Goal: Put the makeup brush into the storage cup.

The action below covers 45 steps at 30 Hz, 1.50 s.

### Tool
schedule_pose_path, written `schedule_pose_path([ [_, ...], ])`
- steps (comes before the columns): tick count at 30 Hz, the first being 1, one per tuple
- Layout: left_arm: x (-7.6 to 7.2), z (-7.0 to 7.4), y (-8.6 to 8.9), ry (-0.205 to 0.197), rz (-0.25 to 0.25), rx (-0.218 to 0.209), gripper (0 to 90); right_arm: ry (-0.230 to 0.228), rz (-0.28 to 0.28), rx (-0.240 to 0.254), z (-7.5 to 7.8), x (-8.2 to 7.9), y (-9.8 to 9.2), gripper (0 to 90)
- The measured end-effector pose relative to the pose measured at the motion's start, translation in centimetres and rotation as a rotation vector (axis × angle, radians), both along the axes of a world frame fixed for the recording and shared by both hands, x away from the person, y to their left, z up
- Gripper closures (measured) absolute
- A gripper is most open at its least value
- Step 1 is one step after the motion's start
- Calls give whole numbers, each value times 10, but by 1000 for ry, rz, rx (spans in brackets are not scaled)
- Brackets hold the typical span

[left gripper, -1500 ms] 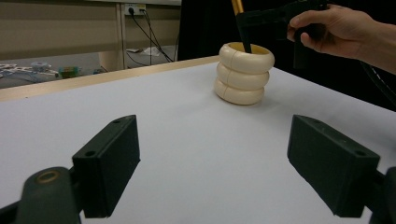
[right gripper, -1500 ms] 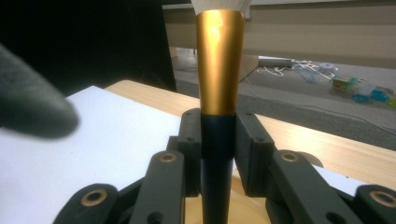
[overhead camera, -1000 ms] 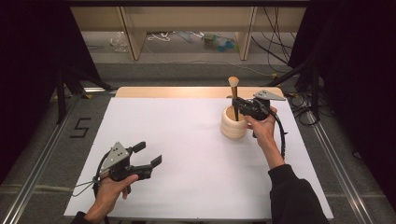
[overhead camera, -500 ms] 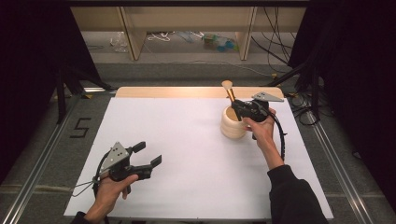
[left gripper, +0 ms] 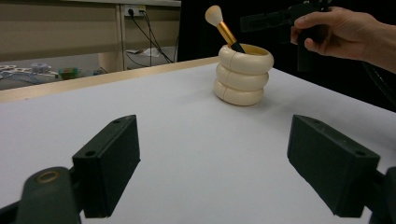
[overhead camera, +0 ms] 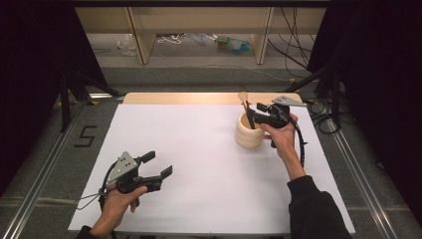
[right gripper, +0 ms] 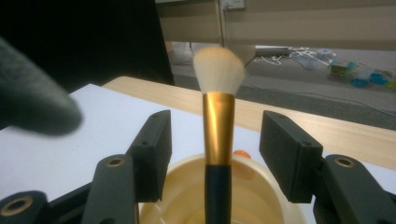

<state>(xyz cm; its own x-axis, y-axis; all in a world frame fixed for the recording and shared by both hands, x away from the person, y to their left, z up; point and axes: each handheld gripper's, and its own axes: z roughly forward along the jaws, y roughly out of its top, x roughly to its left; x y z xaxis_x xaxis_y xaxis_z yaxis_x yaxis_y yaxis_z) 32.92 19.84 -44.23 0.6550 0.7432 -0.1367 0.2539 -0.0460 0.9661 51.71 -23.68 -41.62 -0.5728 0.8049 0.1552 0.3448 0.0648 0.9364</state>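
Observation:
A cream ribbed cup (overhead camera: pixel 249 134) (left gripper: pixel 243 74) (right gripper: pixel 266 191) stands on the white table at the far right. In it leans a makeup brush (overhead camera: pixel 244 102) (left gripper: pixel 223 25) (right gripper: pixel 218 121) with a black handle, gold ferrule and pale bristles. My right gripper (overhead camera: pixel 255 113) (right gripper: pixel 217 135) hovers over the cup's right side. Its jaws have just been opening. The brush stands between them with a gap on each side. My left gripper (overhead camera: pixel 158 164) (left gripper: pixel 219 163) rests open at the near left, with nothing between its jaws.
The white sheet (overhead camera: pixel 199 149) covers the table, with a bare wooden strip (overhead camera: pixel 199 98) along the far edge. Metal rails (overhead camera: pixel 45 169) run down both sides. Shelf legs and cables (overhead camera: pixel 169 40) lie on the floor beyond.
The right gripper's jaws have spread apart and let go of the brush. The brush has sunk a little into the cup and tipped to the left. The left hand has kept still.

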Motion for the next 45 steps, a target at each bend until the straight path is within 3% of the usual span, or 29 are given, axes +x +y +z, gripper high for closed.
schedule_pose_path([
  [9,0,0,0,-1,-1,1,169,-13,-7,12,11,-4,-3,403],
  [17,0,0,0,0,0,-2,169,-16,-7,-18,21,-10,-1,352],
  [32,0,1,0,-3,1,-4,169,14,-8,-38,27,-17,-1,311],
  [45,0,1,0,-4,0,-1,169,-18,19,-77,40,-33,4,284],
])
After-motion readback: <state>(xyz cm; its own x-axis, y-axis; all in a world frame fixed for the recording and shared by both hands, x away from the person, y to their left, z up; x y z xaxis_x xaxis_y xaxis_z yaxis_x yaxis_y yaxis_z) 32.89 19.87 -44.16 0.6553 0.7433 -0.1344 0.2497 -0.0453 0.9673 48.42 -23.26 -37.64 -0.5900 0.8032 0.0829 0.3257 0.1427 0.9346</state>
